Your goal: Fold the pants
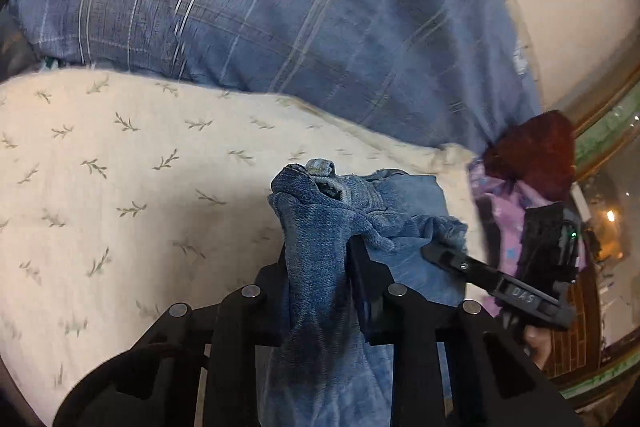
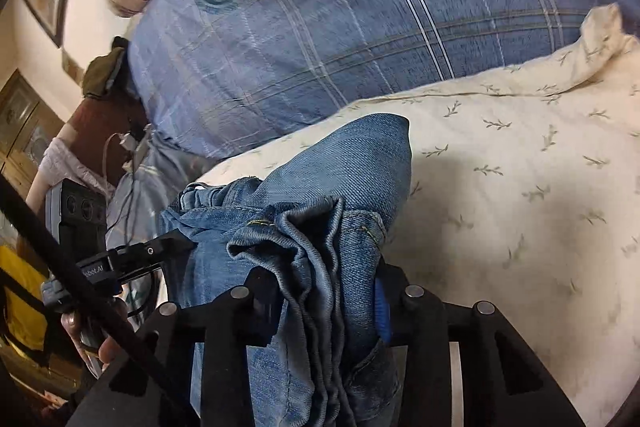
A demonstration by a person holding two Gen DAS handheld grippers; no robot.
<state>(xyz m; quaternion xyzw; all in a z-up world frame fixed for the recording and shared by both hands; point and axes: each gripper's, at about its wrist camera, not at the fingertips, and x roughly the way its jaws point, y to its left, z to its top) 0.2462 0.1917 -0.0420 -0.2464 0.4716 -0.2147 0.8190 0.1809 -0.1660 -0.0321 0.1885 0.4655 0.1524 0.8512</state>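
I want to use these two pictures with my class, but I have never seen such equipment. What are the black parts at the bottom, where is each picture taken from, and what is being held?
There is no robot here. A person holds a two-fingered gripping tool in each hand, and a wide-angle camera on each tool looks forward along its fingers. One picture comes from the left tool, the other from the right tool; each tool also shows at the edge of the other's picture. The black parts at the bottom are the tools' own fingers. Both tools are closed on bunched cloth of the same pair of blue jeans. The jeans are over a bed with a cream sheet printed with small leaf sprigs. Behind it lies a large blue checked pillow.
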